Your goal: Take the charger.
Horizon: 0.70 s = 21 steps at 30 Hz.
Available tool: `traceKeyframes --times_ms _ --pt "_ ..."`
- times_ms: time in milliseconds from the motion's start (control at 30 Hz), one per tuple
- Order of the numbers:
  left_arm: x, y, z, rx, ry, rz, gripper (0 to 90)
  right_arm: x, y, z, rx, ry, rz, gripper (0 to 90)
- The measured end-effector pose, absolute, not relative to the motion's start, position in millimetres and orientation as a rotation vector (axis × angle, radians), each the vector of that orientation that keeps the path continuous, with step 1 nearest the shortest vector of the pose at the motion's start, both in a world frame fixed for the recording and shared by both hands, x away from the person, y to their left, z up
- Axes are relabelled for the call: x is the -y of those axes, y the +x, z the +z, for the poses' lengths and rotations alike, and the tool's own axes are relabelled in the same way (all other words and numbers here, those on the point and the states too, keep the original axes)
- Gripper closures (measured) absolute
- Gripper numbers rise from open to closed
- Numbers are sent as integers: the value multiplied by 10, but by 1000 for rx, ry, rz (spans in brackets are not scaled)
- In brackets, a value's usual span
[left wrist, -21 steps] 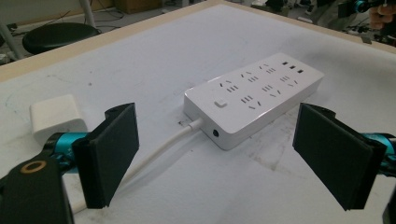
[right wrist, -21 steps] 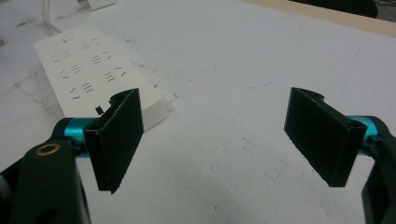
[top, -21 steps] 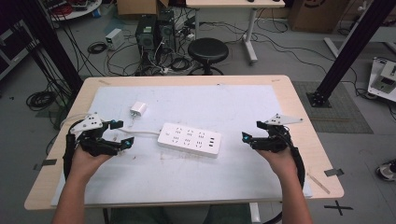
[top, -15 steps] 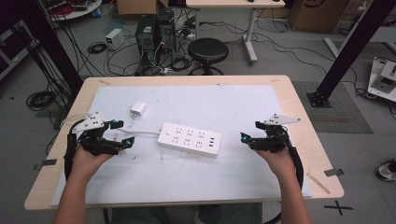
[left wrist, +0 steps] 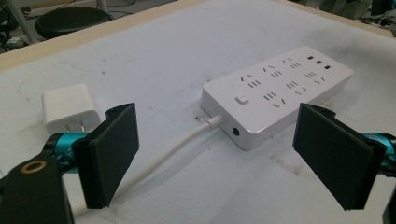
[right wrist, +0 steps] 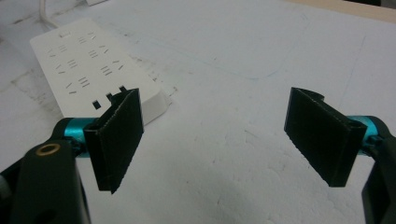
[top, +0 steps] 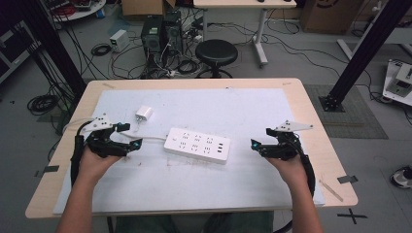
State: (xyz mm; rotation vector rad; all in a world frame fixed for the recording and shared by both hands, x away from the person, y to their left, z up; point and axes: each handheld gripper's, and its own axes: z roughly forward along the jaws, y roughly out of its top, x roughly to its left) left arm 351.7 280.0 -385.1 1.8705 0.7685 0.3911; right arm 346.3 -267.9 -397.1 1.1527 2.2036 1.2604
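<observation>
A white power strip [top: 197,145] lies flat in the middle of the white mat, its cord [top: 145,139] running off to the left. A small white plug adapter [top: 144,114] rests behind the cord. My left gripper [top: 130,136] hovers left of the strip, open, with the cord [left wrist: 163,158] and the strip's switch end [left wrist: 275,91] between its jaws' lines and the adapter [left wrist: 67,108] at its left. My right gripper [top: 256,143] is open to the right of the strip, a short gap away; the strip's USB end [right wrist: 93,65] lies beyond its left jaw.
The white mat [top: 252,111] covers most of the wooden table [top: 311,116]. Beyond the table's far edge stand a black stool [top: 216,51], computer towers [top: 163,31] and tangled cables on the floor. A black frame post [top: 362,53] rises at the right.
Both grippers hold nearly the same places. The right gripper has edged slightly left toward the power strip.
</observation>
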Motion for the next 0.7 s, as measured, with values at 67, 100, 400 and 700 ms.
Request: traceKeyframes --times_ms 67,100,400,700 --pt "-2796 3542 -3825 -771 1851 391 144 2681 3462 -3966 -2203 1154 1264 200" --pt "-2796 3542 -3825 -771 1851 391 144 2681 3462 -3966 -2203 1154 1264 200" --pt "-2728 3766 -3664 -801 1861 403 144 2647 3447 -3981 -2219 1144 1261 200" --pt "-2831 3944 -3726 -915 1812 417 145 2663 3423 -4005 -2218 1150 1255 200"
